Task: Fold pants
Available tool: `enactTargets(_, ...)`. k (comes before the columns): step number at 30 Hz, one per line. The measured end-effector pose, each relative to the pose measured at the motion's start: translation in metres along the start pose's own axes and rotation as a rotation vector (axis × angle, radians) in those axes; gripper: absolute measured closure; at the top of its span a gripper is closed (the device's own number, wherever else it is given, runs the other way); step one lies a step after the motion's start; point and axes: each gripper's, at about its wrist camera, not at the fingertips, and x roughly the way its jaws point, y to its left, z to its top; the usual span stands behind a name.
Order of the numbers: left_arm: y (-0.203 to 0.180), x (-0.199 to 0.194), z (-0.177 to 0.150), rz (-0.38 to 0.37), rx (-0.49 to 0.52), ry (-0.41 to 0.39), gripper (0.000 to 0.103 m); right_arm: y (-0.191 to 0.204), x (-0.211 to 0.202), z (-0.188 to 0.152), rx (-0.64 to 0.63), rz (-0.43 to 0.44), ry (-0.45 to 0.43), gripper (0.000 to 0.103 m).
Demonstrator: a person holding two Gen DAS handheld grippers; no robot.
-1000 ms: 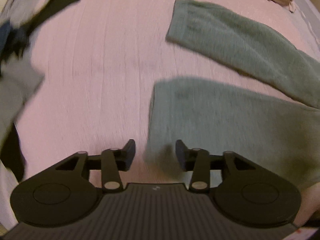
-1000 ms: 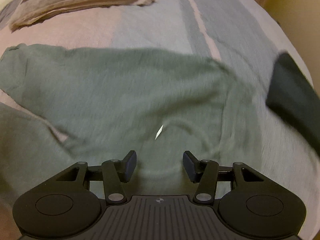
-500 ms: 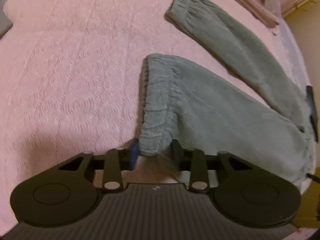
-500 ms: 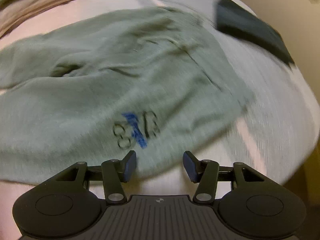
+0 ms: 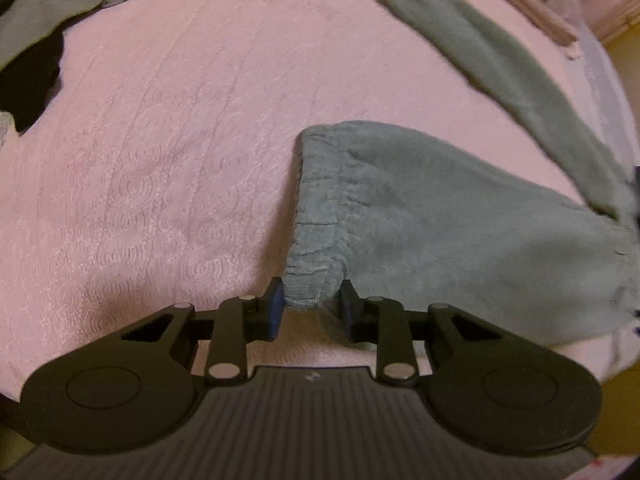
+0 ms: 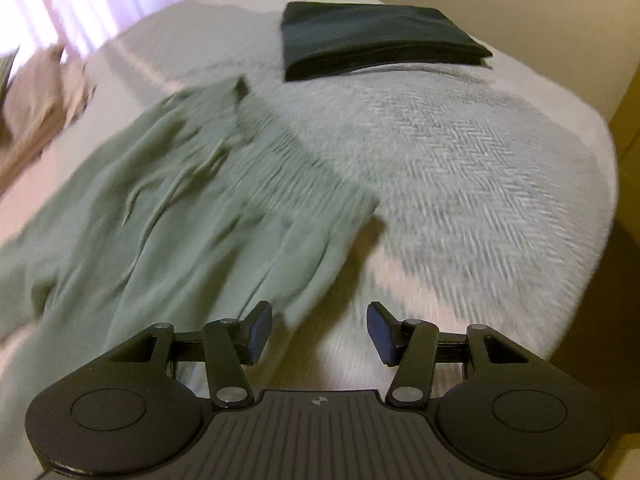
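Green fleece pants (image 5: 460, 220) lie spread flat on the pink bedspread (image 5: 180, 160), both legs reaching away from the waist; the near leg ends in a ribbed cuff (image 5: 316, 216), the far leg (image 5: 500, 60) lies apart from it, angled toward the top of the bed. In the right wrist view the waist end of the pants (image 6: 180, 208) rests wrinkled on the grey herringbone blanket (image 6: 460, 168).

Left gripper (image 5: 310, 308): jaws drawn in around the near corner of the cuff, fabric between the pads, apparently pinched. A grip at the hem corner would let this leg be carried over onto the other.

Right gripper (image 6: 318, 330): jaws wide apart, nothing between them, hovering just beside the waistband edge; it looks placed to take the matching waist corner. The frame is blurred, so contact cannot be confirmed.

Elsewhere: a folded dark garment (image 6: 376, 40) sits beyond the waist, well apart; loose grey and black clothes (image 5: 48, 32) lie at the far left
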Motion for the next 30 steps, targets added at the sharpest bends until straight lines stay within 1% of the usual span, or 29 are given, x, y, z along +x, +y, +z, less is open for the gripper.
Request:
enactTargets(3, -0.007, 0.011, -0.005, 0.063, 0.005, -0.007, 0.079, -0.028, 0.032, 0.019, 0.084, 0.057, 0.002, 0.053)
enactTargets(5, -0.008, 0.012, -0.009, 0.086, 0.005, -0.011, 0.079, -0.046, 0.052, 0.026, 0.177, 0.126, 0.040, 0.053)
enactTargets(6, -0.011, 0.011, -0.010, 0.100, 0.010, -0.011, 0.079, -0.055, 0.060, 0.028, 0.225, 0.167, 0.059, 0.055)
enactTargets(7, -0.015, 0.009, -0.011, 0.112, 0.019, -0.010, 0.079, -0.061, 0.063, 0.028, 0.255, 0.200, 0.071, 0.077)
enactTargets(8, -0.019, 0.005, -0.012, 0.124, 0.025, -0.011, 0.079, -0.065, 0.063, 0.029, 0.264, 0.224, 0.081, 0.086)
enactTargets(10, -0.023, -0.006, -0.014, 0.137, 0.037, -0.008, 0.079, -0.069, 0.044, 0.032, 0.251, 0.191, 0.058, 0.087)
enactTargets(12, -0.030, -0.021, -0.017, 0.140, 0.042, -0.022, 0.079, -0.078, 0.019, 0.037, 0.237, 0.179, 0.028, 0.088)
enactTargets(14, -0.037, -0.025, -0.021, 0.143, 0.058, -0.014, 0.079, -0.085, 0.003, 0.039, 0.201, 0.166, 0.016, 0.088)
enactTargets(16, -0.045, -0.010, -0.021, 0.176, 0.104, 0.021, 0.078, -0.084, 0.003, 0.037, 0.150, 0.161, 0.046, 0.087)
enactTargets(17, -0.048, 0.000, -0.020, 0.194, 0.119, 0.043, 0.078, -0.084, 0.007, 0.037, 0.146, 0.150, 0.072, 0.086)
enactTargets(18, -0.050, 0.008, -0.019, 0.207, 0.129, 0.065, 0.076, -0.084, 0.008, 0.038, 0.150, 0.109, 0.083, 0.085)
enactTargets(19, -0.051, 0.013, -0.015, 0.228, 0.142, 0.079, 0.072, -0.082, 0.004, 0.040, 0.151, 0.044, 0.073, 0.083)
enactTargets(20, -0.050, 0.014, -0.012, 0.236, 0.151, 0.084, 0.071, -0.080, -0.004, 0.043, 0.146, 0.003, 0.049, 0.081)
enactTargets(21, -0.048, 0.013, -0.009, 0.246, 0.155, 0.087, 0.069, -0.076, -0.014, 0.046, 0.139, -0.005, 0.023, 0.078)
enactTargets(23, -0.047, 0.006, 0.004, 0.274, 0.167, 0.082, 0.066, -0.067, -0.037, 0.051, 0.102, 0.009, -0.018, 0.074)
enactTargets(25, -0.050, -0.008, 0.022, 0.301, 0.192, 0.037, 0.072, -0.052, -0.056, 0.059, 0.038, 0.037, -0.058, 0.071)
enactTargets(26, -0.053, -0.014, 0.030, 0.309, 0.208, 0.016, 0.072, -0.045, -0.061, 0.064, 0.014, 0.060, -0.063, 0.070)
enactTargets(29, -0.071, -0.033, 0.060, 0.283, 0.235, -0.055, 0.072, -0.020, -0.058, 0.078, -0.060, 0.147, -0.046, 0.069)
enactTargets(30, -0.085, -0.037, 0.067, 0.270, 0.256, -0.077, 0.072, -0.013, -0.053, 0.084, -0.080, 0.183, -0.032, 0.069)
